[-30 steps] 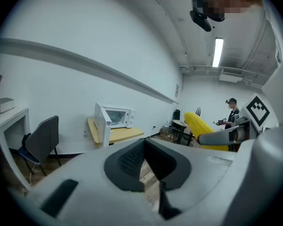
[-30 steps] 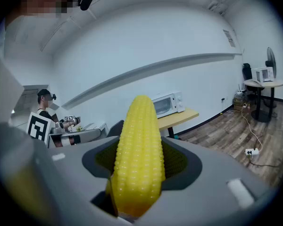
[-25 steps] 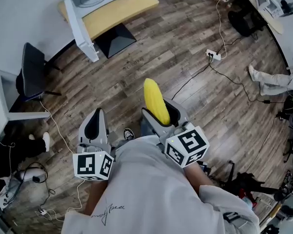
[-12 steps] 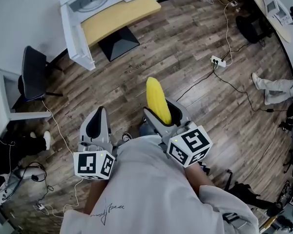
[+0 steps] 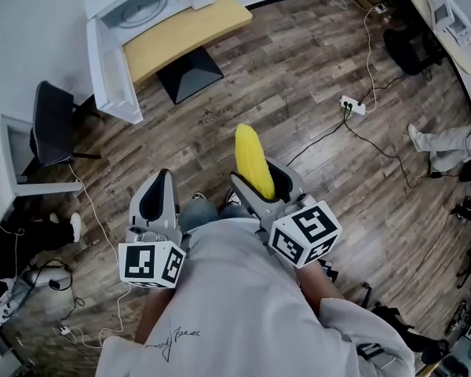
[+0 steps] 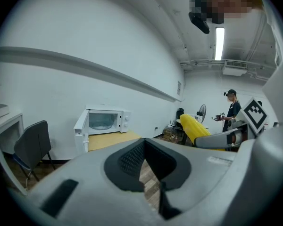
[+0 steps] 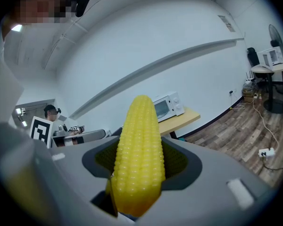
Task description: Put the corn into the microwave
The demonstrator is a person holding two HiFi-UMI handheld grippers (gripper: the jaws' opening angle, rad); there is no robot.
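A yellow corn cob (image 5: 253, 162) stands between the jaws of my right gripper (image 5: 259, 183), which is shut on its lower part; the tip sticks out forward. In the right gripper view the corn (image 7: 139, 159) fills the middle, with the white microwave (image 7: 166, 108) behind it. The microwave (image 5: 153, 2) sits on a wooden table (image 5: 190, 23) at the top left, its door (image 5: 110, 65) swung open. My left gripper (image 5: 155, 203) hangs beside the right one, jaws together and empty. From the left gripper (image 6: 148, 166), the microwave (image 6: 104, 121) lies ahead and the corn (image 6: 194, 128) to the right.
A black chair (image 5: 51, 120) and a white desk (image 5: 4, 159) stand at the left. A power strip (image 5: 353, 104) with cables lies on the wood floor to the right. Another person's leg (image 5: 443, 140) is at the right edge. A round table (image 5: 439, 14) is top right.
The microwave and its table have slid lower into the head view and look nearer. Both grippers keep their pose, and the corn stays in the right one.
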